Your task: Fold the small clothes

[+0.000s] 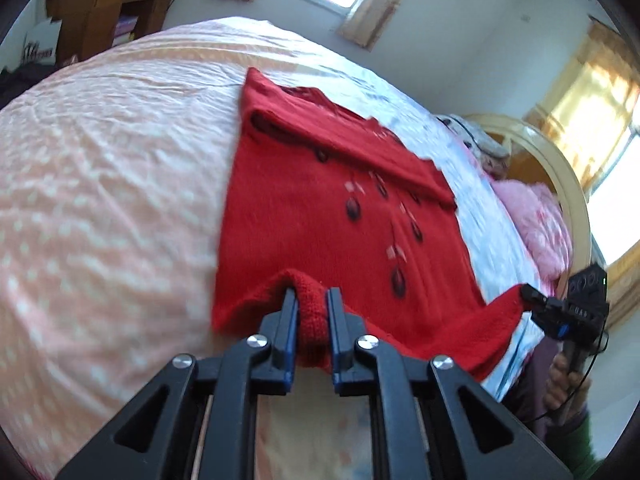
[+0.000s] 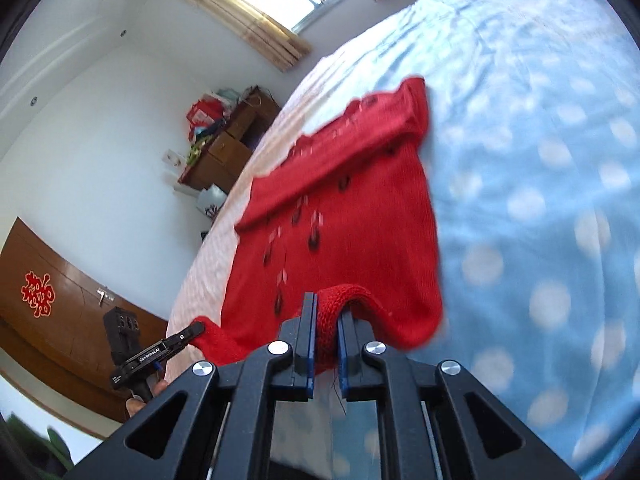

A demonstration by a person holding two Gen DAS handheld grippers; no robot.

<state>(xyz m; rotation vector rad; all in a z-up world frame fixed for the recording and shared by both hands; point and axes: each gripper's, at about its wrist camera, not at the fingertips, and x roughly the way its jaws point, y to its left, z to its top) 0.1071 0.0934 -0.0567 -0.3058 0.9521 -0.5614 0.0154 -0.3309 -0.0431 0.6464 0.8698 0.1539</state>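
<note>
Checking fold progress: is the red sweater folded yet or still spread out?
Mostly spread: the red sweater lies flat on the bed, one sleeve folded across it, its near hem pinched in both jaws.

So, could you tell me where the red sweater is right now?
The red sweater lies on the bed, its near hem pinched by both grippers.

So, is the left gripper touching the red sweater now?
Touching. The left wrist view shows the left gripper pinching the red sweater hem between both fingers.

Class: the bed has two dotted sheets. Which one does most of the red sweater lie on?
The blue dotted sheet; the red sweater mostly covers it, beside the pink dotted sheet.
</note>
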